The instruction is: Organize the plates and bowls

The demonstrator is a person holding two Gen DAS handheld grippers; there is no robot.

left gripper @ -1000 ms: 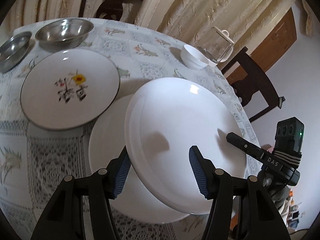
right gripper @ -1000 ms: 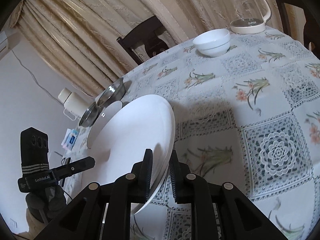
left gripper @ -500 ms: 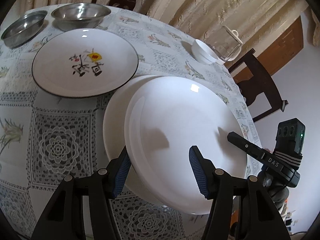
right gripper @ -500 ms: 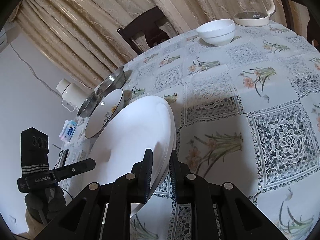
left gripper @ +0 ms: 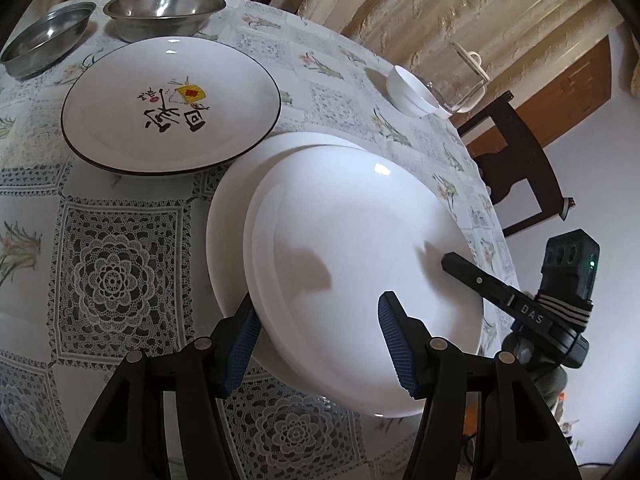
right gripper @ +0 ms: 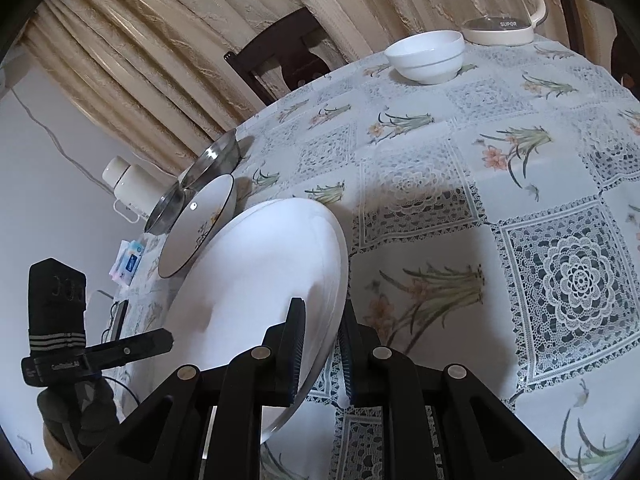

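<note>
Lower plate [left gripper: 228,216] mostly covered

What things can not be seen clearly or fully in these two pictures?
- Lower white plate: left wrist view, mostly covered by the held white plate; whether they touch is unclear.
- Glass kettle: right wrist view, top cut off by the frame edge.
- Steel bowls: right wrist view, seen edge-on, partly hidden behind the painted plate.
- Left gripper: open; contact with the held plate cannot be told.

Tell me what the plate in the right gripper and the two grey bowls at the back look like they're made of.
White plate: probably glazed ceramic or porcelain; glossy, with a sharp highlight, though melamine can't be excluded. Right gripper grips its rim. Two metal bowls: likely stainless steel; grey, mirror-like reflections, thin rims.
</note>
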